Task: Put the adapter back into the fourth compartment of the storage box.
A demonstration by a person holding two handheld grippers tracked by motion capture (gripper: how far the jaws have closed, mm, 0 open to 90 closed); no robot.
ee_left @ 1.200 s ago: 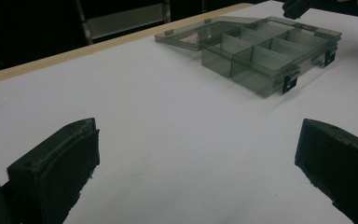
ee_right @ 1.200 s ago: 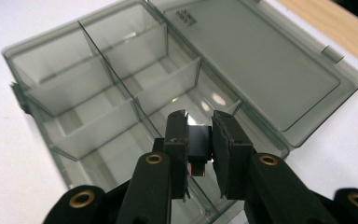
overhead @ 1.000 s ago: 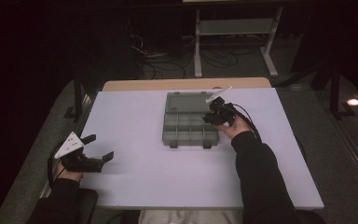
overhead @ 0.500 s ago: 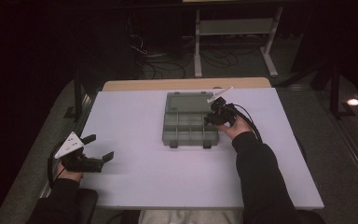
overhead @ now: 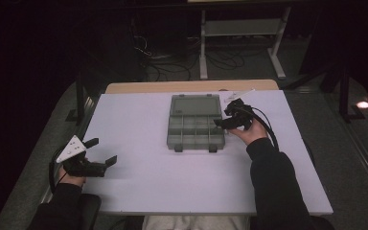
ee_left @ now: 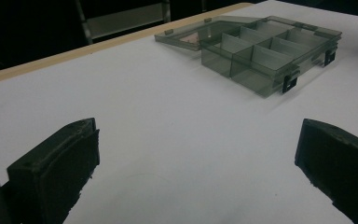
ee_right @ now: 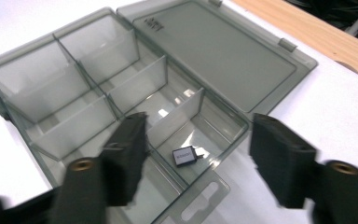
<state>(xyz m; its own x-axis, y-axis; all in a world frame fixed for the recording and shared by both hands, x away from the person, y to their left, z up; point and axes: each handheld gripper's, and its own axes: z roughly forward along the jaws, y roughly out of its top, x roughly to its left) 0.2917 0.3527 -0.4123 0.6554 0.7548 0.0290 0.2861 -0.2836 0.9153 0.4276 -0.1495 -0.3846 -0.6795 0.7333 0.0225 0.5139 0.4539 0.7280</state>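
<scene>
2 jaws of right gripper [ee_right: 196,158] just opened wide, nothing between; adapter [ee_right: 185,155] dropped into corner cell of box [overhead: 195,122]. Placement judged done. Left gripper [overhead: 106,162] idle, wide, empty.

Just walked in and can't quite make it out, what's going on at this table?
A person is working with two handheld grippers at an open grey compartment box. The right gripper is at the box's right edge; its jaws have just been opening, with nothing between them. A small dark adapter lies in the compartment below them. The left gripper is open, apart from the box, near the table's left edge.
</scene>
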